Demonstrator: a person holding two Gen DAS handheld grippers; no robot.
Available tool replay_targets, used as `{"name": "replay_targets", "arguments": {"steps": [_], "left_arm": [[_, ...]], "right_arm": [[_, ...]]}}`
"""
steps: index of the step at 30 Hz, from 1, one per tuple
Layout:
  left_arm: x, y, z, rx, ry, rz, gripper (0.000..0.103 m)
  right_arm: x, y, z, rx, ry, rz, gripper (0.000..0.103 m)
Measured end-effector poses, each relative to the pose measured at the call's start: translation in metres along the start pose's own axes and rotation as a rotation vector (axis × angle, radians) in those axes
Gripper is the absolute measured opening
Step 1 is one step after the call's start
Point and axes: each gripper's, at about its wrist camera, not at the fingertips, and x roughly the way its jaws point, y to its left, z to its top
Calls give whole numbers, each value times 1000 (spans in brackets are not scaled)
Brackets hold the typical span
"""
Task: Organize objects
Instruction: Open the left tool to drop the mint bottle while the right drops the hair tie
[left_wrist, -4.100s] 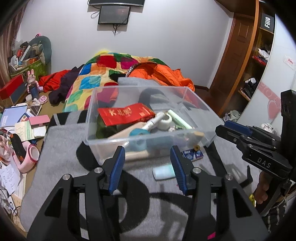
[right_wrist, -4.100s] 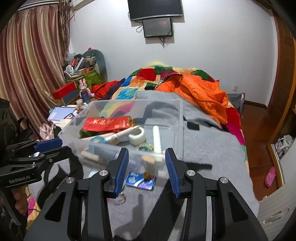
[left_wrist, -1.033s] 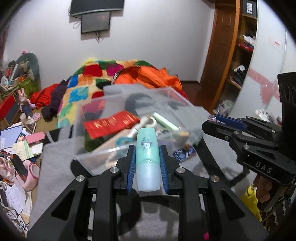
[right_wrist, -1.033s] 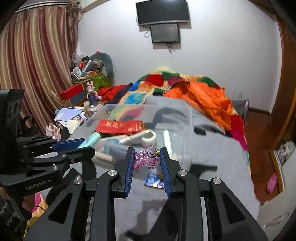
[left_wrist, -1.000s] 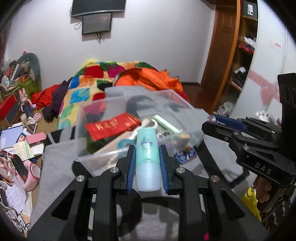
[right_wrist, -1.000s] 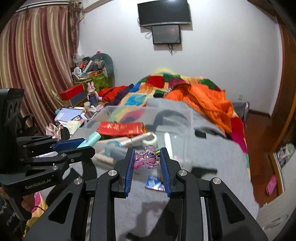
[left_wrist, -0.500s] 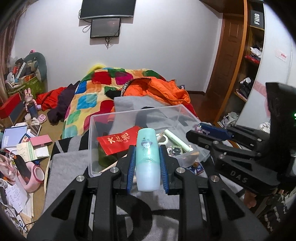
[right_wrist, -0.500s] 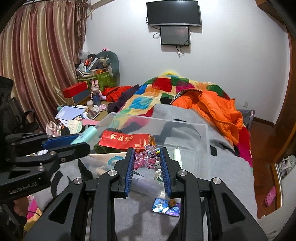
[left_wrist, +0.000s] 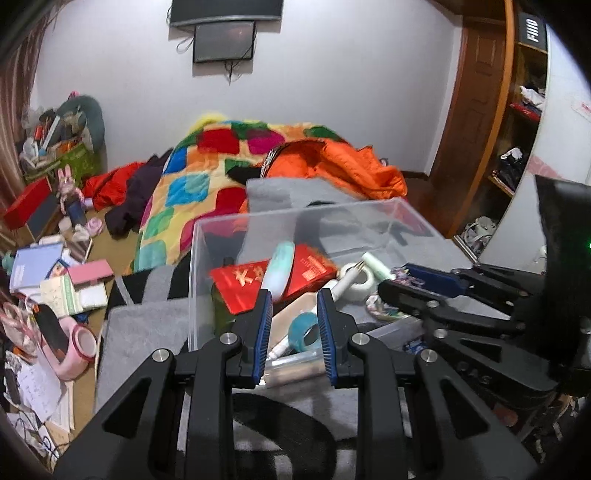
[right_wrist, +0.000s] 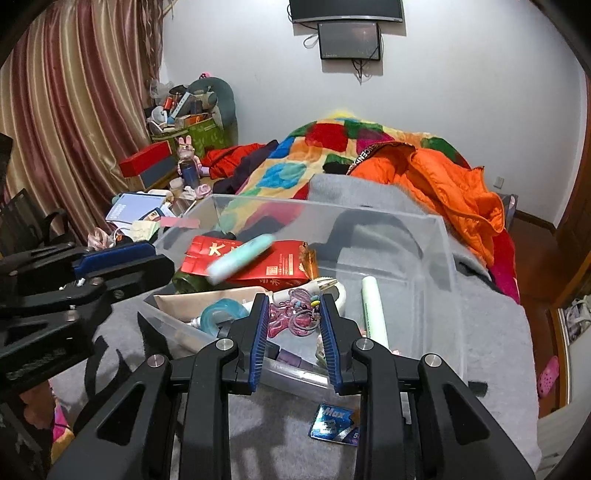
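**Mint tube loose over the bin, hair ties gripped**

Left tongs (left_wrist: 293, 325) stand parted, holding nothing; the mint tube (left_wrist: 279, 268) lies blurred over the red packet (right_wrist: 258, 260) in the clear bin (right_wrist: 452, 280). Right tongs (right_wrist: 294, 326) clamp pink hair ties (right_wrist: 291, 317) above the bin.

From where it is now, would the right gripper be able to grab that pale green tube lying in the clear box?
Probably not yet. The right gripper is shut on the pink hair ties, so its jaws are occupied. The pale green tube lies uncovered in the open-topped clear box, just right of it.
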Motion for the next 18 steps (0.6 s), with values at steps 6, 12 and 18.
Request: {"name": "replay_targets", "arguments": {"steps": [6,12,18], "left_arm": [[2,4,-10,-24,18,-11,24],[-7,-2,-13,-11,6,-21,25],[-21,-4,-14,-26,-12,-35,27]], "right_arm": [[4,-1,-2,3,15,-10,25],[0,-1,-4,10,2,-42,50],[-20,-2,-9,1,-35,-86,54]]}}
